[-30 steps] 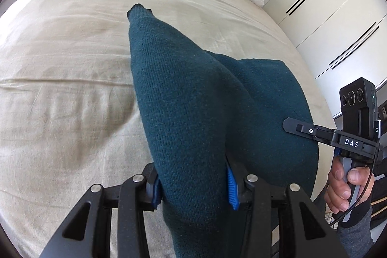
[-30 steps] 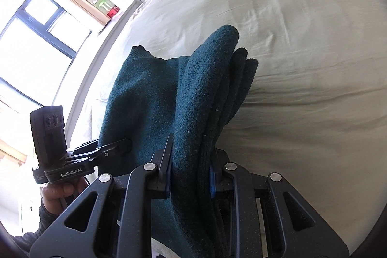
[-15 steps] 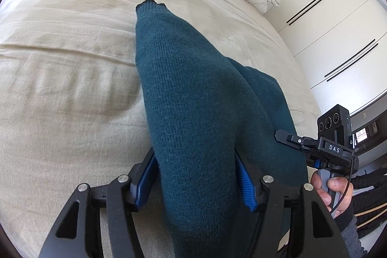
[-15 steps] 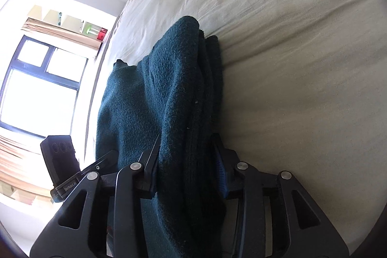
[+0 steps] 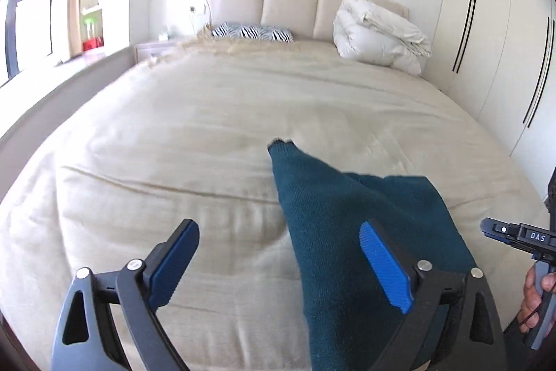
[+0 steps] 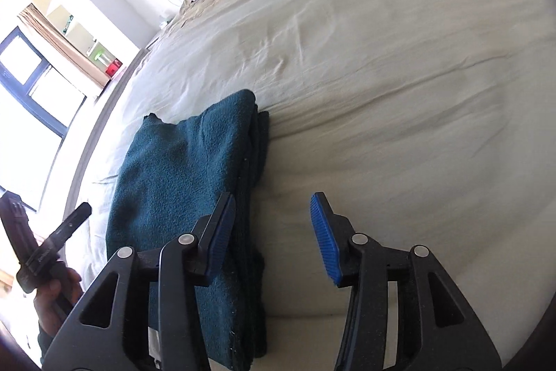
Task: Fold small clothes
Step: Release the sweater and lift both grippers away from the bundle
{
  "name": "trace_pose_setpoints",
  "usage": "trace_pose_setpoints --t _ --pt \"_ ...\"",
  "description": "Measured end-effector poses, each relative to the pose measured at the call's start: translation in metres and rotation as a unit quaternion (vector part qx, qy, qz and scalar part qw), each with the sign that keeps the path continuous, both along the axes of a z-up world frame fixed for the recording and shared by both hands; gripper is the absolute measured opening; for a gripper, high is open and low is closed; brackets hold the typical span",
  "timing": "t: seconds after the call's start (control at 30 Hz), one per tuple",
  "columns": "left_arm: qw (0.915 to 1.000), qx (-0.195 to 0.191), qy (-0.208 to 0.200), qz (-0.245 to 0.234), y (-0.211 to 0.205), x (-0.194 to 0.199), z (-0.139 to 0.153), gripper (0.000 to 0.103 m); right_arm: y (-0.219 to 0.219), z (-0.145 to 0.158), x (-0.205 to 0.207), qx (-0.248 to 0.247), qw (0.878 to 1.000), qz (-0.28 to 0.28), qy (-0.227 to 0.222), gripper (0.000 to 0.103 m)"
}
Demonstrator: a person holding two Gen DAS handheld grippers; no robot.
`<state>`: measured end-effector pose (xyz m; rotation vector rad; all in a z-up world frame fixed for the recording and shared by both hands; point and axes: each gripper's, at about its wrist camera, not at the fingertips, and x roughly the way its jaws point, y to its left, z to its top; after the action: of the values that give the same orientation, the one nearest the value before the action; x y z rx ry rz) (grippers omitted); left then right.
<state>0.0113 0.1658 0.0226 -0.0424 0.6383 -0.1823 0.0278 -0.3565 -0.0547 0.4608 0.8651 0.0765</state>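
Observation:
A dark teal knitted garment (image 5: 333, 232) lies folded in several layers on the beige bed cover (image 5: 208, 127) near the bed's foot edge. It also shows in the right wrist view (image 6: 184, 183). My left gripper (image 5: 278, 263) is open and empty, above the garment's left edge, its right finger over the cloth. My right gripper (image 6: 274, 235) is open and empty, above the garment's right edge, its left finger over the folded stack. Each gripper shows at the side of the other's view, held by a hand.
A zebra-print pillow (image 5: 252, 32) and a rolled white duvet (image 5: 378, 33) lie at the headboard. White wardrobe doors (image 5: 504, 40) stand on the right of the bed. A window (image 6: 31, 86) is on the left side.
Both grippers have opened and let go of the teal garment, which now lies on the bed. Both have lifted and drawn back from it.

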Motion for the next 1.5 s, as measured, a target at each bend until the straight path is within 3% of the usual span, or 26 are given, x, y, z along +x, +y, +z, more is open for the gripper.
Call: trace_pose_setpoints --t 0.1,0.23,0.27,0.33,0.43,0.47,0.57,0.7,0.8,0.87,0.97,1.1,1.17,1.27,1.5 --pt "0.9904 0.040 -0.127 0.038 0.002 -0.029 0.045 0.103 0.006 0.037 -0.021 -0.036 0.997 -0.025 -0.071 0.046" --pt "0.9578 0.076 -0.266 0.078 -0.003 -0.059 0.099 0.103 0.016 0.094 -0.052 -0.089 0.977 -0.064 -0.184 0.069" --pt "0.9484 0.076 -0.296 0.085 -0.003 -0.067 0.110 0.103 0.020 0.107 -0.062 -0.105 0.968 -0.074 -0.215 0.074" --pt "0.9326 0.078 -0.341 0.088 -0.003 -0.082 0.132 0.103 0.026 0.134 -0.082 -0.137 0.945 -0.104 -0.277 0.096" --pt "0.9092 0.087 -0.391 0.114 -0.003 -0.102 0.154 0.103 0.031 0.168 -0.113 -0.167 0.904 -0.146 -0.365 0.103" --pt "0.9092 0.084 -0.391 0.116 -0.001 -0.105 0.161 0.103 0.032 0.178 -0.120 -0.174 0.895 -0.154 -0.380 0.103" --pt "0.9263 0.073 -0.358 0.093 0.003 -0.106 0.178 0.103 0.030 0.204 -0.134 -0.174 0.884 -0.171 -0.398 0.103" --pt "0.9144 0.103 -0.382 0.084 -0.003 -0.116 0.193 0.103 0.024 0.235 -0.155 -0.157 0.878 -0.172 -0.419 0.103" --pt "0.9223 0.087 -0.368 0.080 -0.001 -0.116 0.200 0.103 0.027 0.255 -0.169 -0.179 0.862 -0.176 -0.440 0.103" --pt "0.9303 0.087 -0.348 0.076 -0.002 -0.115 0.199 0.103 0.031 0.265 -0.176 -0.190 0.859 -0.169 -0.444 0.103" --pt "0.9381 0.097 -0.325 0.069 -0.010 -0.113 0.187 0.103 0.041 0.271 -0.177 -0.207 0.870 -0.137 -0.425 0.103" --pt "0.9570 0.107 -0.261 0.068 -0.022 -0.103 0.161 0.103 0.064 0.260 -0.173 -0.245 0.876 -0.112 -0.400 0.103" --pt "0.9653 0.125 -0.217 0.075 -0.027 -0.094 0.143 0.103 0.075 0.246 -0.164 -0.256 0.889 -0.093 -0.368 0.103" --pt "0.9773 0.121 -0.159 0.071 -0.029 -0.089 0.114 0.103 0.089 0.221 -0.153 -0.256 0.909 -0.066 -0.322 0.103" --pt "0.9929 0.106 -0.019 0.051 -0.035 -0.084 0.049 0.103 0.094 0.157 -0.122 -0.253 0.947 -0.055 -0.193 0.103"
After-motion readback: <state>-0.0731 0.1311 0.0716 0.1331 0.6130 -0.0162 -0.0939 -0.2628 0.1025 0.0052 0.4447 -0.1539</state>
